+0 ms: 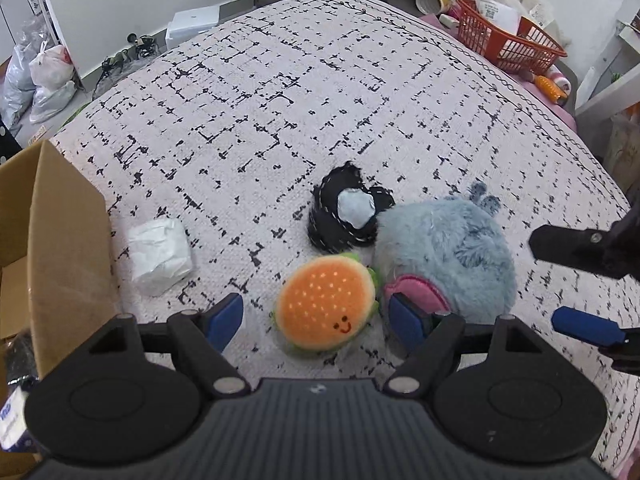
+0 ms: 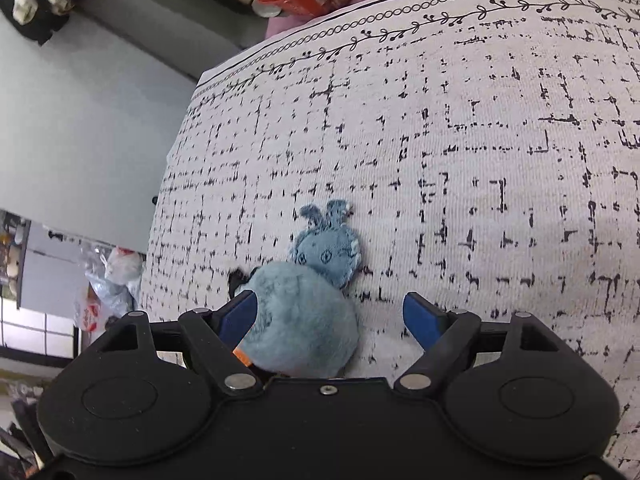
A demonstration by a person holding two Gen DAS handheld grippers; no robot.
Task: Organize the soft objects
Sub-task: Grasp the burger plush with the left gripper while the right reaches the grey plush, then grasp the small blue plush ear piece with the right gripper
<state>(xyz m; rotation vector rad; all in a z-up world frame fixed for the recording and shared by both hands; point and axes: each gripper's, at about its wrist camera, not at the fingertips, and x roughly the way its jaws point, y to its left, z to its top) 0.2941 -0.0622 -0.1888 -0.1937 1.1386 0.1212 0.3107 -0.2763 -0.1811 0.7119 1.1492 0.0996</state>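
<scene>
An orange burger plush [image 1: 326,311] with a smiley face lies on the patterned cloth [image 1: 280,100] between the open fingers of my left gripper [image 1: 318,322]. A fluffy blue-grey plush [image 1: 444,256] with a pink patch lies right beside it, touching the right blue pad. A black fabric item with a pale patch [image 1: 348,210] sits behind them. In the right wrist view the blue plush [image 2: 300,320] lies between the open fingers of my right gripper [image 2: 334,320], its denim face [image 2: 328,256] pointing away. The right gripper [image 1: 576,292] shows at the right edge of the left view.
A white crumpled packet [image 1: 160,256] lies left of the burger. An open cardboard box [image 1: 60,248] stands at the left edge. An orange basket [image 1: 508,36] with clutter sits beyond the cloth's far right corner. Plastic bags [image 1: 44,80] lie on the floor at the left.
</scene>
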